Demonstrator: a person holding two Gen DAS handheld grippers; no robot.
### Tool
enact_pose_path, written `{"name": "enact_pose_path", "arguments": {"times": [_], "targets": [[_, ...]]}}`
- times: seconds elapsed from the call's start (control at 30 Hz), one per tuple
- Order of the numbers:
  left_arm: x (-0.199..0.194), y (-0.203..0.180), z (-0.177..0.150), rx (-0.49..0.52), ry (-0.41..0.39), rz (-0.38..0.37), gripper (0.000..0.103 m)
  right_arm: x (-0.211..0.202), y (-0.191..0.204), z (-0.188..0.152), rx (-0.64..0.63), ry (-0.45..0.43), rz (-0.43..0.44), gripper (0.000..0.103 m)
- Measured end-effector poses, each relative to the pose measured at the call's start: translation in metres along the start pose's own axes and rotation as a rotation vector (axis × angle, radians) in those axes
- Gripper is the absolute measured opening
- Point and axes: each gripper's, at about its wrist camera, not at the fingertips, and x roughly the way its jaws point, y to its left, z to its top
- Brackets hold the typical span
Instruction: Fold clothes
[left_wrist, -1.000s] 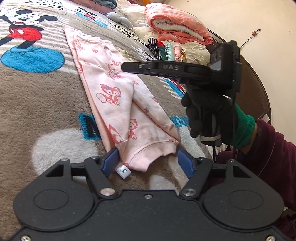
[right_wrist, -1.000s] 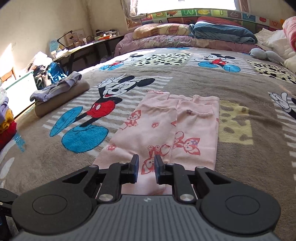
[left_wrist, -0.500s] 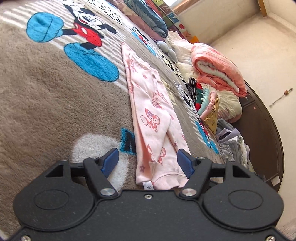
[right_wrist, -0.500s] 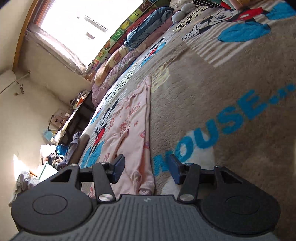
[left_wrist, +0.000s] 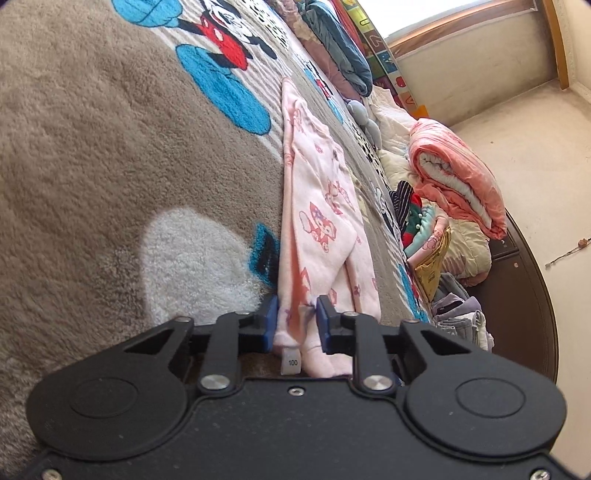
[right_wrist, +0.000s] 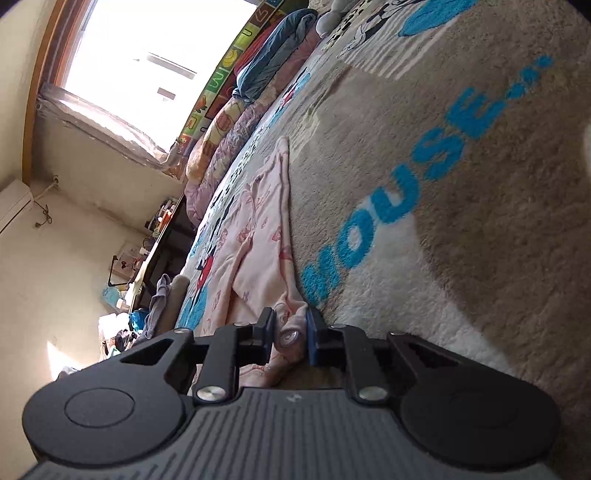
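Left hand-held gripper: we have its blue pads clamped on the near hem of the pink garment, beside the white size tag that hangs between the fingers; the garment lies lengthwise on the Mickey Mouse blanket, running away from us toward the pillows at the far end of the bed; a white patch of the blanket sits just left of the gripped hem; to the right of the garment we see a rolled coral quilt and a heap of mixed clothes near the bed's dark edge.

Right hand-held gripper: we have its pads closed on the other near corner of the pink garment, with the fabric bunched between them; the garment stretches away over the blanket; left of it, a folded stack rests at the blanket's edge, near a dark bench against the wall; right of it, blue lettering crosses the blanket.
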Motion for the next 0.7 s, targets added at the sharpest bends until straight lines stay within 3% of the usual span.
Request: {"name": "enact_pose_path", "arguments": {"times": [0.23,0.33,0.47,0.53,0.57,0.6,0.7], "targets": [[-0.013,-0.013,-0.01,0.06,-0.031,0.004,0.005,-0.009,0.006,0.0,-0.053,0.002,0.029,0.016],[-0.025,-0.015,-0.017,0.046,-0.014,-0.023,0.005,-0.023,0.008,0.0,-0.051,0.005,0.04,0.016],[-0.029,-0.009,-0.027,0.049,0.039,0.032,0.006,-0.04,0.005,-0.003,-0.047,0.058,0.026,0.017],[-0.032,-0.007,-0.027,0.068,0.058,0.039,0.011,-0.046,0.005,-0.008,-0.1,0.079,0.004,0.018],[-0.037,-0.009,-0.025,0.082,0.05,0.032,0.023,-0.05,0.008,-0.01,-0.137,0.078,-0.005,0.02],[-0.043,-0.011,-0.024,0.096,0.043,0.025,0.042,-0.055,0.013,-0.01,-0.173,0.068,-0.01,0.025],[-0.056,-0.039,-0.029,0.354,-0.014,0.115,0.05,-0.076,0.03,-0.006,-0.335,-0.001,-0.026,0.045]]}}
